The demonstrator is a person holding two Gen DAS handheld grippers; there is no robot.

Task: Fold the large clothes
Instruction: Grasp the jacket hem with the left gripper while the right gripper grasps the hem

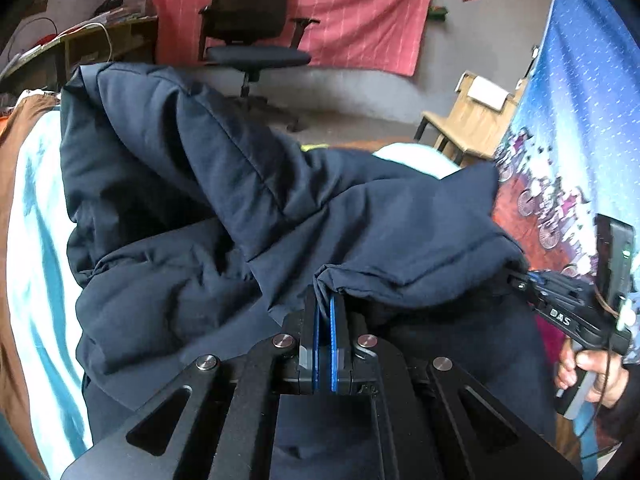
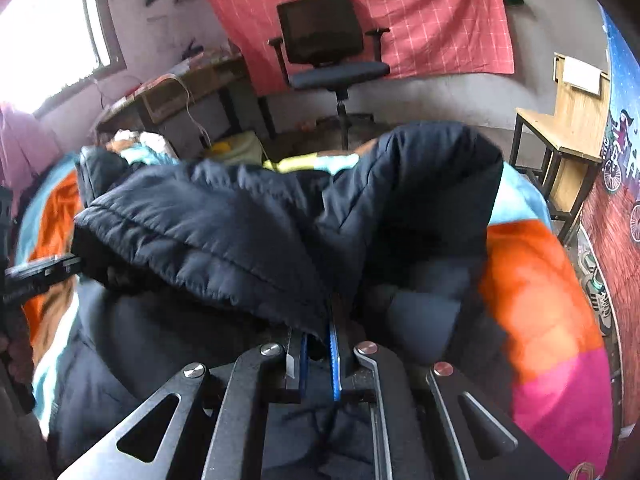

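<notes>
Two grippers: both clamp the same dark navy padded jacket (image 1: 224,184), each seen from its own wrist camera.
Left gripper (image 1: 325,312): low centre of the left wrist view, blue-lined fingers (image 1: 335,344) pressed together on a gathered hem of the jacket.
Right gripper (image 2: 320,340): low centre of the right wrist view, pinching a quilted edge of the jacket (image 2: 224,216); a narrow slit shows between the pads lower down, and the fabric hides the tips, so the grip looks firm but the contact point itself is covered.
Right gripper from the other side (image 1: 560,308): at the right edge of the left wrist view, its tip buried in the jacket's fold, a hand (image 1: 592,376) wrapped on its handle below.
Left gripper from the other side (image 2: 44,270): at the left edge of the right wrist view, its black tip touching the jacket's lifted edge.
Jacket position: fills the middle of both views, the held edge raised and doubled over the rest of the garment, which lies on a bright blanket (image 2: 536,280) of orange, pink and pale blue.
Blanket in the left wrist view: pale blue and brown (image 1: 40,240), down the left side.
Background: black office chair (image 1: 252,40) at upper centre against a pink checked cloth (image 1: 360,12) on the wall; wooden stand (image 2: 568,128) at upper right.
</notes>
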